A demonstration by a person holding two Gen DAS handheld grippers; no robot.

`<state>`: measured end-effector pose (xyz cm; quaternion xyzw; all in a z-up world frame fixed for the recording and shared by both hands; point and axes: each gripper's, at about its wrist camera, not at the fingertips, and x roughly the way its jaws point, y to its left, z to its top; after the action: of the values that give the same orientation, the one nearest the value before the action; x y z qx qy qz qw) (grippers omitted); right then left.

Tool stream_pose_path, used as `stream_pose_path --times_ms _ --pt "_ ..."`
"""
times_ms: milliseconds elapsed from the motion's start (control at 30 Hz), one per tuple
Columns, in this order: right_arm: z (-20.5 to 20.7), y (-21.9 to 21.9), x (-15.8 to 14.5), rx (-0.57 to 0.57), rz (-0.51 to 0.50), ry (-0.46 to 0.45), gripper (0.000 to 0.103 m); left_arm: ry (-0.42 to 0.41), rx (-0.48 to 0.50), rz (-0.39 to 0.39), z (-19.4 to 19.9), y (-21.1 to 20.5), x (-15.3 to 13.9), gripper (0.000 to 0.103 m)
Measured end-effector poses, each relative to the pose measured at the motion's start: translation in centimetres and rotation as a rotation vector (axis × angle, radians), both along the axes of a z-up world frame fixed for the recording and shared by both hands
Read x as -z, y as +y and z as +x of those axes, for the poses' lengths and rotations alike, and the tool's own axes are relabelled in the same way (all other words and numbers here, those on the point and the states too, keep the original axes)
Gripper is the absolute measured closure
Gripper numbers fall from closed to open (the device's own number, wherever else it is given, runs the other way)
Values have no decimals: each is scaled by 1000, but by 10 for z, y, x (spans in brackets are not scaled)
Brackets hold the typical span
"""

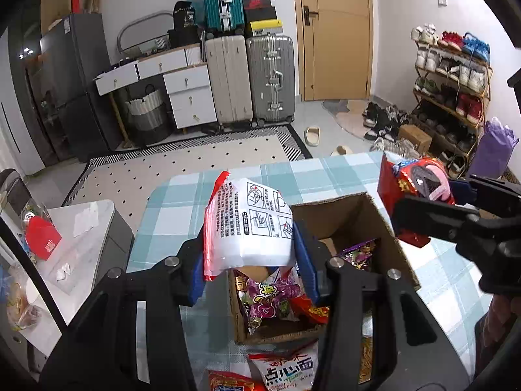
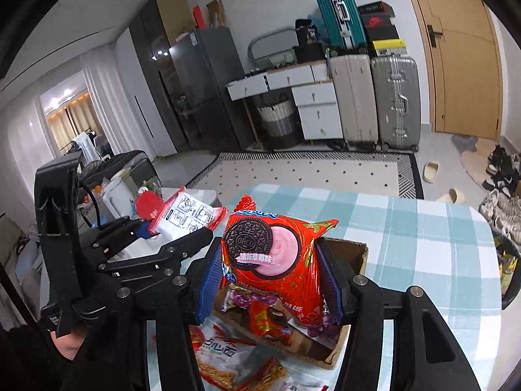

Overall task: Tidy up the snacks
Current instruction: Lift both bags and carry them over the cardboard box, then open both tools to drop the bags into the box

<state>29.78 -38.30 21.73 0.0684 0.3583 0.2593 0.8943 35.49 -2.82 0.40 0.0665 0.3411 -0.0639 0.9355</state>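
My left gripper is shut on a white packet with a red edge, held above an open cardboard box on the checked table. Purple and red snack packets lie inside the box. To the right, my right gripper is shut on a red Oreo packet near the box's right wall. In the right wrist view the right gripper clamps the Oreo packet over the box. The left gripper holds its white packet to the left.
Loose noodle snack packets lie on the blue checked tablecloth in front of the box. A low side table with a red item stands at left. Suitcases, a shoe rack and a purple bag stand beyond the rug.
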Motion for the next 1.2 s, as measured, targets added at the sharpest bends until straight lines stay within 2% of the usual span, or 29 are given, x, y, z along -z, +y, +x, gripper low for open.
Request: stream_pose_path --times_ms 400,533,933,1033,1200 --pt "33 9 48 -13 -51 74 49 66 0 11 50 -15 51 59" --pt "39 11 59 -14 -54 88 49 82 4 14 55 -17 67 59" --pt "42 7 71 7 -72 97 44 128 -3 25 63 -17 94 54" --pt "38 5 68 11 -71 90 44 136 -1 19 60 -13 92 48" --pt "29 0 59 21 -58 73 41 107 -18 15 46 -9 82 28"
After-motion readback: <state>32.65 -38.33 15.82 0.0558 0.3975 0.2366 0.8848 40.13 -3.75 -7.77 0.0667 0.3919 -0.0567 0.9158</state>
